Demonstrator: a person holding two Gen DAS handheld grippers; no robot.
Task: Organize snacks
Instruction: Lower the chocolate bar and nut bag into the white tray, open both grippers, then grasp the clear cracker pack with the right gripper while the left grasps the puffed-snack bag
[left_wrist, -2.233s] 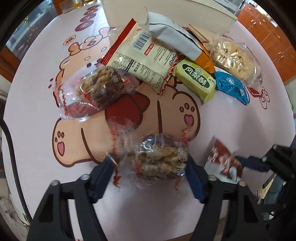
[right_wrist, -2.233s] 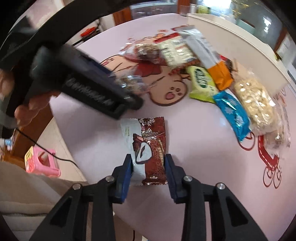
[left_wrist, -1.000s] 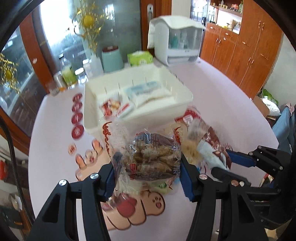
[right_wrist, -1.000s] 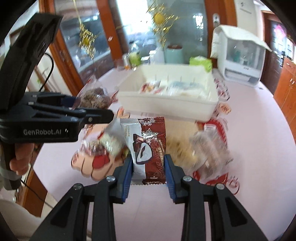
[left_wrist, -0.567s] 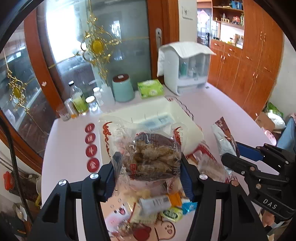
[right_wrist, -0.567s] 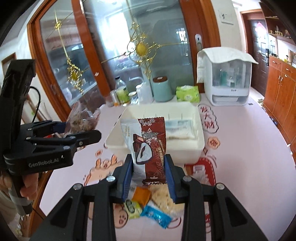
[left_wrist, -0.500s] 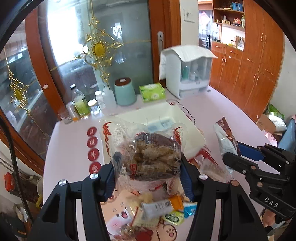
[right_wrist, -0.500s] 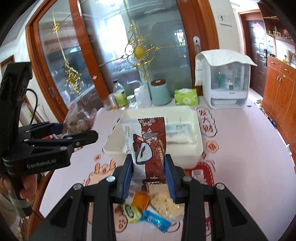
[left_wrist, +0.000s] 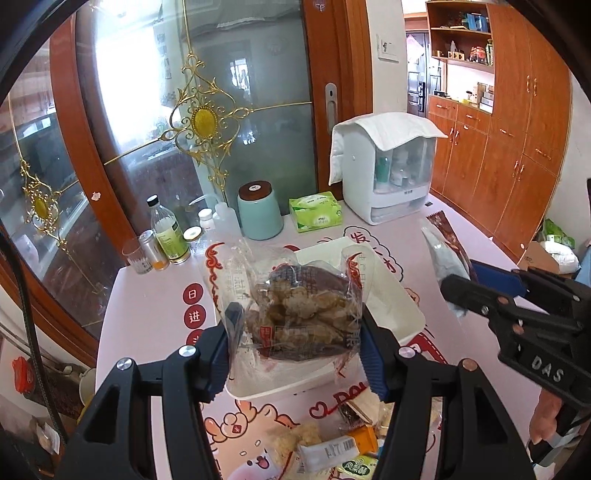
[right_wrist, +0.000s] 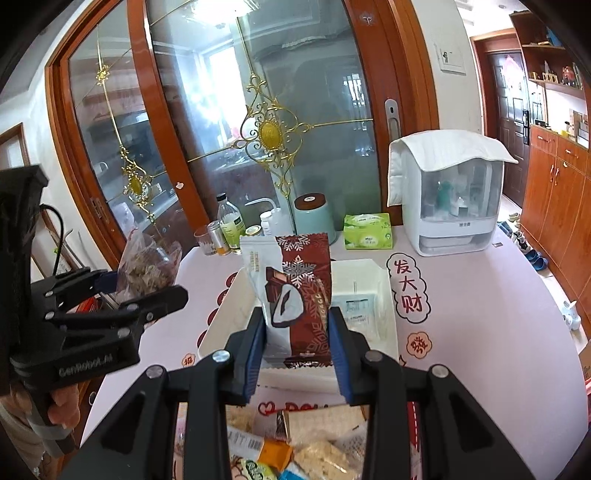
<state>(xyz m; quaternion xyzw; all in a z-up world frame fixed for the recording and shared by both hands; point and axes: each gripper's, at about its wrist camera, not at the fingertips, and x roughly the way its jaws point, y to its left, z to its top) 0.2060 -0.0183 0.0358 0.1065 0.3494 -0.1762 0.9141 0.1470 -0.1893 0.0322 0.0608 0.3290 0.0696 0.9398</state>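
Note:
My left gripper (left_wrist: 301, 332) is shut on a clear bag of brown crispy snacks (left_wrist: 299, 310) and holds it in the air over the white bin (left_wrist: 402, 314). My right gripper (right_wrist: 297, 332) is shut on a dark red and white snowflake snack packet (right_wrist: 295, 288), held upright in front of the white bin (right_wrist: 365, 273). A pale wrapped packet (right_wrist: 360, 306) lies inside the bin. The right gripper with its packet also shows in the left wrist view (left_wrist: 461, 291); the left gripper shows in the right wrist view (right_wrist: 125, 291). Loose snacks (left_wrist: 347, 450) lie on the table below.
At the table's far edge stand a teal canister (left_wrist: 258, 210), a green tissue pack (left_wrist: 316, 214), bottles (left_wrist: 166, 232) and a white cabinet-style box (left_wrist: 388, 170). Glass doors stand behind. Wooden cupboards (left_wrist: 517, 147) line the right wall.
Both grippers have lifted their packets off the table and carried them up and forward. The bin now sits lower and closer in both views.

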